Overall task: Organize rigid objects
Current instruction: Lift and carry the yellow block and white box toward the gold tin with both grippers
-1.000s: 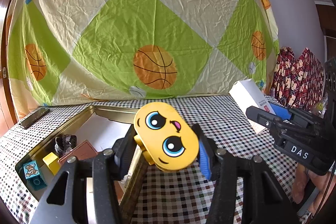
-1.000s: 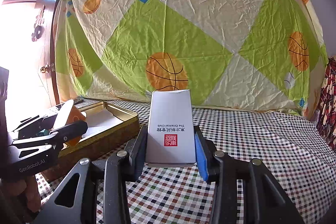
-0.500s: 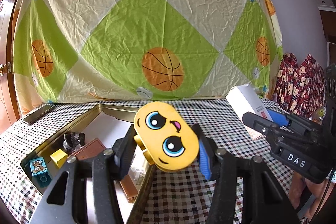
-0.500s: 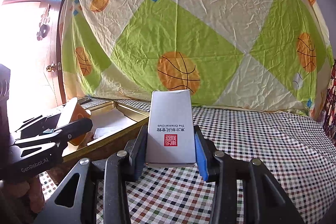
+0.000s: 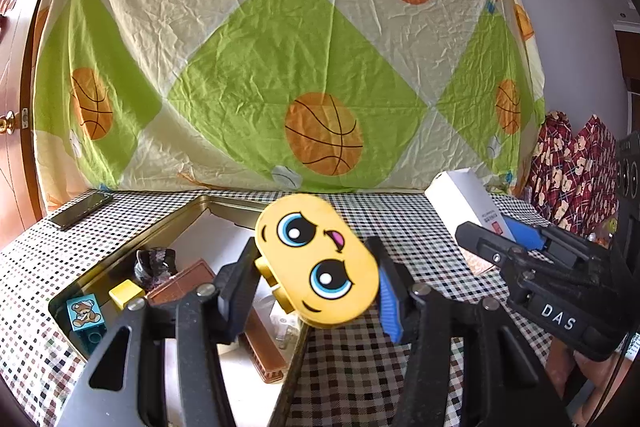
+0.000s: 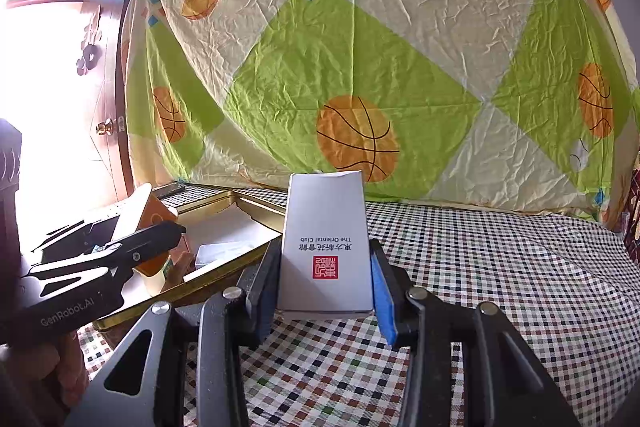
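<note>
I hold the yellow cartoon-face block [image 5: 318, 261] clamped in my left gripper [image 5: 316, 279] | gold tin tray [image 5: 168, 223] below-left of jaws | right gripper [image 6: 326, 279] clamps the white box [image 6: 326, 243] upright above checkered cloth [image 6: 500, 267]

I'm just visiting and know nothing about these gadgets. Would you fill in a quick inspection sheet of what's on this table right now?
Surface: table under a checked tablecloth.
Job's things: yellow face toy held above the gold tin tray; white box held upright beside the tray. In the tray: teddy block, yellow block, brown case, a dark crumpled item.
Clutter: dark phone-like slab at the table's far left corner.
Grippers: left gripper shut on the toy; right gripper shut on the box.
Cables: nothing seen.
Surroundings: basketball-print sheet as backdrop, wooden door, patterned red cloth.
</note>
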A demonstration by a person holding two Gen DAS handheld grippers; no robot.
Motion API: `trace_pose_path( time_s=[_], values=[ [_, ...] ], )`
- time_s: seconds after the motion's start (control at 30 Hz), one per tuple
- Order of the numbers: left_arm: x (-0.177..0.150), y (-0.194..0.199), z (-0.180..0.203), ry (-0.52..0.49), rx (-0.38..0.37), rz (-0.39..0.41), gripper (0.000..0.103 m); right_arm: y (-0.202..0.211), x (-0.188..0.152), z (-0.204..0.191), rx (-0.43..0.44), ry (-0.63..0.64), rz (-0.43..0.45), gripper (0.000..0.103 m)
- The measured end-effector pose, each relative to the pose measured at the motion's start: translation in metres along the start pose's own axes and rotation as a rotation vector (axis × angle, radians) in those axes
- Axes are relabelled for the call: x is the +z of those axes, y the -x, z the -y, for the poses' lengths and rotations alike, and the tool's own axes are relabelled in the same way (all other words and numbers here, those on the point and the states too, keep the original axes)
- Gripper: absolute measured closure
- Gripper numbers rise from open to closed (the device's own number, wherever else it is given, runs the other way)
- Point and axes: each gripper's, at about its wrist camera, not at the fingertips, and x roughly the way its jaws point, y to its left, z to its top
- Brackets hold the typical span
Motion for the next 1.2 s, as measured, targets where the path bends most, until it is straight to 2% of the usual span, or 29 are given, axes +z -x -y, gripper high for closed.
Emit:
trace_pose_path(
  time_s=[1.2],
  values=[
    [0.003, 0.011, -0.057, 0.07, 0.071, 0.016, 0.051, -0.015, 0.003, -0.063, 0.062, 0.079, -0.013, 0.059]
  ],
)
